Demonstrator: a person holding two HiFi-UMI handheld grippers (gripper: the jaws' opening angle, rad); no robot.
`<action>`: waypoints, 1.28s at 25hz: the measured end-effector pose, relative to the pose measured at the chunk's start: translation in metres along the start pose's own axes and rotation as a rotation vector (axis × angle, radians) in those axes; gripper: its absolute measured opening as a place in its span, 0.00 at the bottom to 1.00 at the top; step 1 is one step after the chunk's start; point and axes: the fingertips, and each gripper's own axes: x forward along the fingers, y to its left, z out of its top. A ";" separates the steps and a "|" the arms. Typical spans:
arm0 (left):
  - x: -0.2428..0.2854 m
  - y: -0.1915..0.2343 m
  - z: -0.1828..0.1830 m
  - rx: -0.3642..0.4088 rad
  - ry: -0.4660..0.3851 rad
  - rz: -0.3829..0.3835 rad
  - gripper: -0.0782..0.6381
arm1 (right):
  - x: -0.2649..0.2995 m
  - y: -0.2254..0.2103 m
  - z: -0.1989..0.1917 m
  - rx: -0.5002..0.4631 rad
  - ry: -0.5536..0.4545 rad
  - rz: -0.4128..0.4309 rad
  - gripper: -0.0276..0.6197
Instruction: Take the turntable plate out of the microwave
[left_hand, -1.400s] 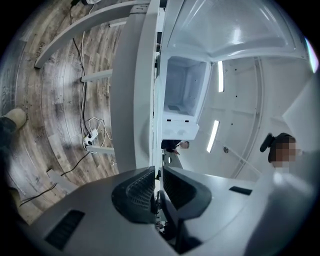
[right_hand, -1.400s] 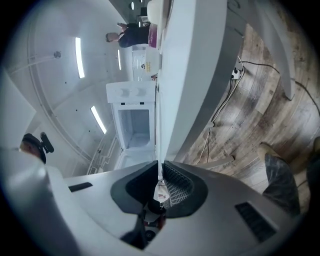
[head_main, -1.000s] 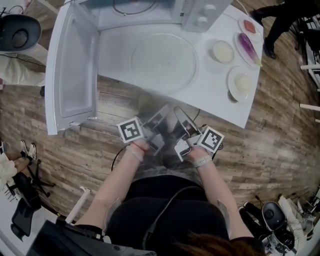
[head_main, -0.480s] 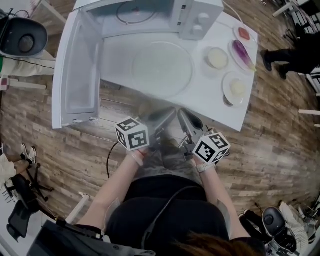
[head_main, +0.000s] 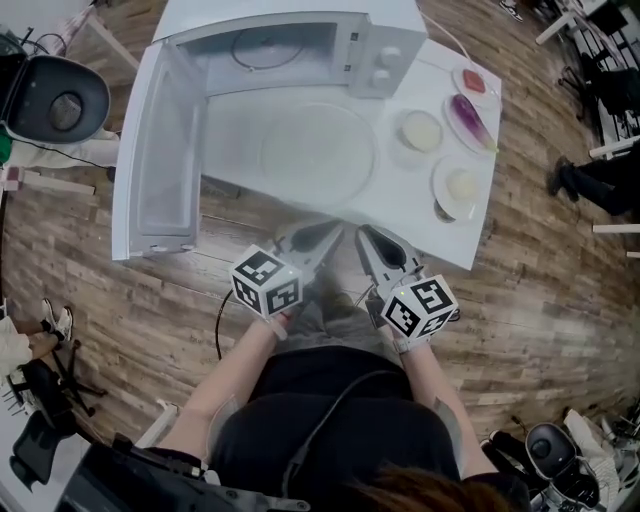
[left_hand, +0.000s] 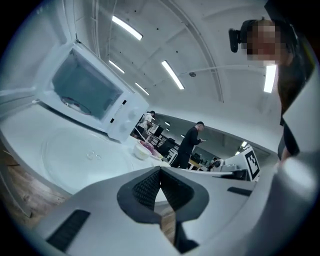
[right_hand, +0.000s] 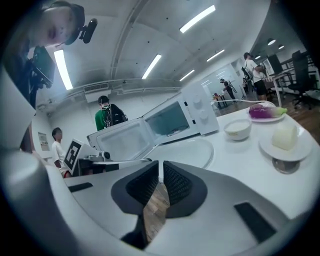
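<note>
Turntable plate (head_main: 318, 150) lies on table (head_main: 425, 205), seemingly beyond left gripper (head_main: 326, 233), right gripper (head_main: 364, 236).

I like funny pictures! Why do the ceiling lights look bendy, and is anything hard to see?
Left gripper view: the wide lens bends the ceiling lights into arcs. Right gripper view: same bending. Head view: the clear turntable plate nearly vanishes against the white table.

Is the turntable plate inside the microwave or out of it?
Out. The plate lies flat on the white table before the microwave, whose door stands open.
</note>
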 end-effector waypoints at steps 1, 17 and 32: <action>0.000 -0.001 0.002 0.019 0.000 0.009 0.13 | 0.000 0.001 0.003 -0.011 -0.004 0.000 0.12; 0.001 0.010 0.039 0.166 -0.028 0.083 0.13 | 0.022 0.017 0.034 -0.140 -0.047 0.019 0.11; -0.003 0.027 0.046 0.169 -0.014 0.134 0.13 | 0.039 0.018 0.041 -0.168 -0.029 0.034 0.11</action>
